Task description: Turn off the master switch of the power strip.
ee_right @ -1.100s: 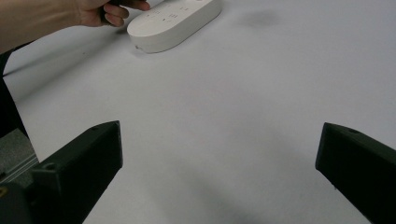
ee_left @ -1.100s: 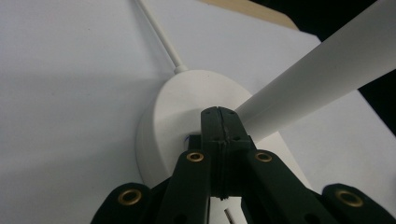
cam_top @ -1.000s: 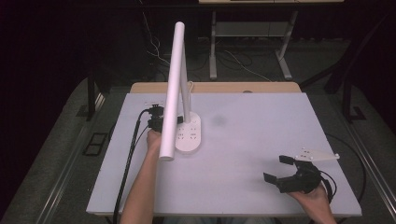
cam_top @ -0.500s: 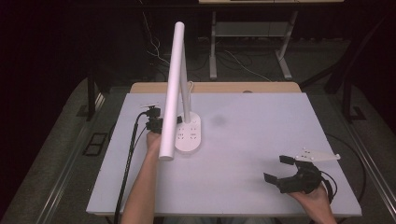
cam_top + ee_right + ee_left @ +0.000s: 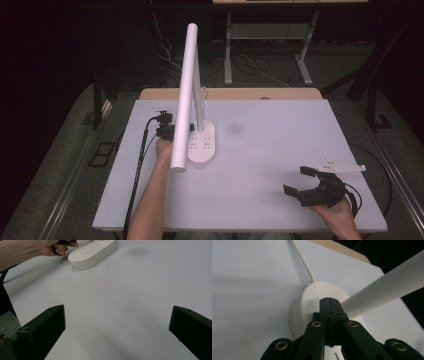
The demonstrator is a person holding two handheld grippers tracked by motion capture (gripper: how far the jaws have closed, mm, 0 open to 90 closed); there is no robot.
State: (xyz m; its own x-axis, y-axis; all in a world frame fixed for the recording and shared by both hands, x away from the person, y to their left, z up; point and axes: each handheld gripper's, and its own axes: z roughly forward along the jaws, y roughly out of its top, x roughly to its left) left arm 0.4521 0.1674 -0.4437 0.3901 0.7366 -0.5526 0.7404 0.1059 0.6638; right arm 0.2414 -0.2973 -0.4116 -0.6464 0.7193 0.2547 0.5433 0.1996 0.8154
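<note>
A white desk lamp (image 5: 201,145) stands on its oval base toward the left of the pale tabletop (image 5: 280,150), its long tubular head (image 5: 183,95) angled forward and down over the near edge of the base, its thin cord (image 5: 302,261) running off toward the far edge. The left tool (image 5: 329,305), jaws pressed together with nothing between them, points its closed tip at the side of the base; whether the tip touches or merely sits just beside it cannot be told. The person's left hand (image 5: 163,147) grips that tool beside the lamp. Well apart, near the tabletop's front right corner, the right tool (image 5: 303,183) rests with its jaws spread wide and empty. The likely risk: a sideways push from the closed tip could slide or tip the top-heavy lamp, or miss the small control marks on the base altogether.
</note>
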